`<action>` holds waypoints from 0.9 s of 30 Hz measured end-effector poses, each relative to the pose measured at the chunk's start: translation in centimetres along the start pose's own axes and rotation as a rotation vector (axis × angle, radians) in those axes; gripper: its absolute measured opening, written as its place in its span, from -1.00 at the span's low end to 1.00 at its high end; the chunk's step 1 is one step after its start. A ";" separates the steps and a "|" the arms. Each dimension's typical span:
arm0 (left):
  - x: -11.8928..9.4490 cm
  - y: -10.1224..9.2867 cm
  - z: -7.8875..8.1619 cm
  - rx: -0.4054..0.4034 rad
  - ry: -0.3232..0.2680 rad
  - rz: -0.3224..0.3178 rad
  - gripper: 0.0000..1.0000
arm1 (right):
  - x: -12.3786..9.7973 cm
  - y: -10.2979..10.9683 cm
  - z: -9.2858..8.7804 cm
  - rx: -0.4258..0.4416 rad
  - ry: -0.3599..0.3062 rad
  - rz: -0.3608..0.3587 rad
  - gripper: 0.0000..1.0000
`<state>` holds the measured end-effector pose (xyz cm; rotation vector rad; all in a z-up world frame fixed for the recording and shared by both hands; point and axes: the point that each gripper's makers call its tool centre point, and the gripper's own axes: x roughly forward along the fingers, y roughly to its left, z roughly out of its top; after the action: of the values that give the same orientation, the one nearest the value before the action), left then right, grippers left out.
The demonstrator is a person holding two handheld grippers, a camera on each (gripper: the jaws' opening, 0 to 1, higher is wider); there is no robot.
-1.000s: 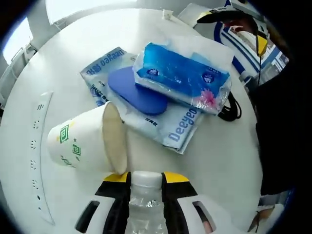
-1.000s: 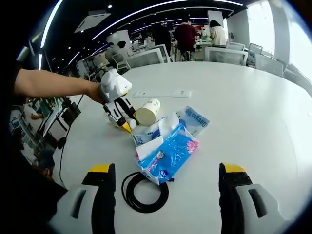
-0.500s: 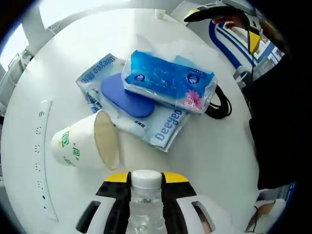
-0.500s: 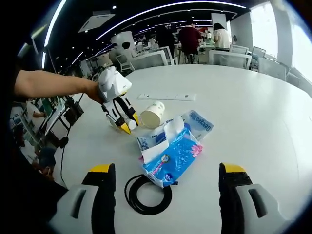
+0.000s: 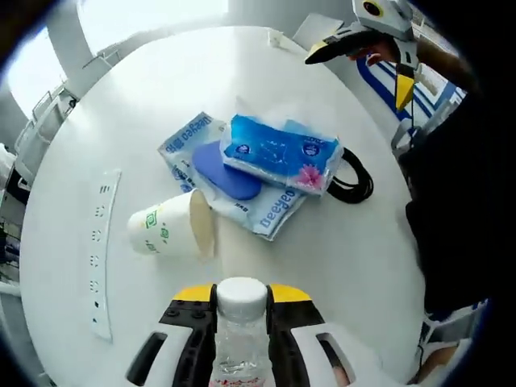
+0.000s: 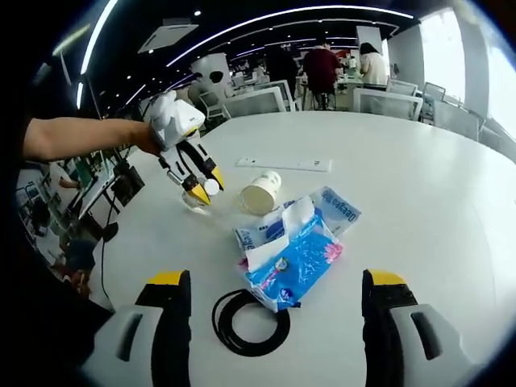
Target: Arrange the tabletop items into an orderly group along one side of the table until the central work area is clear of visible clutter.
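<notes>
Left gripper (image 5: 242,310) clenched on clear water bottle (image 5: 240,339) just below white cap, held above table (image 5: 339,266). Right gripper (image 6: 274,322) wide open, nothing between jaws, hovering over table edge.

Clutter mid-table: paper cup (image 5: 173,231) on side; blue tissue pack (image 5: 278,153) lying on blue pad (image 5: 224,171) and wipes packet (image 5: 266,211); black cable coil (image 6: 250,322) beside tissue pack. Power strip (image 5: 98,254) apart, near rim.

Open tabletop right of pile in right gripper view. Bottle's lower body cut off.

Open office, white chairs (image 6: 254,98)
</notes>
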<state>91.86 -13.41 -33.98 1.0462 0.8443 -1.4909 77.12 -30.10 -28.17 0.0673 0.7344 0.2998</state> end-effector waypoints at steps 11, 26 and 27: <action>-3.0 0.2 -0.8 -0.084 -0.098 0.079 -0.60 | -0.2 1.3 0.1 -0.044 -0.005 0.021 0.65; -7.4 1.3 -3.4 -0.266 -0.200 0.217 -0.60 | -0.1 2.2 0.7 -0.058 -0.024 0.037 0.77; -7.6 1.3 -3.6 -0.280 -0.205 0.224 -0.60 | 0.0 2.3 0.8 -0.058 -0.030 0.037 0.78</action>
<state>94.05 -7.64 -28.14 0.7399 0.7389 -1.2257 77.09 -27.91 -27.15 0.0302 0.6945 0.3544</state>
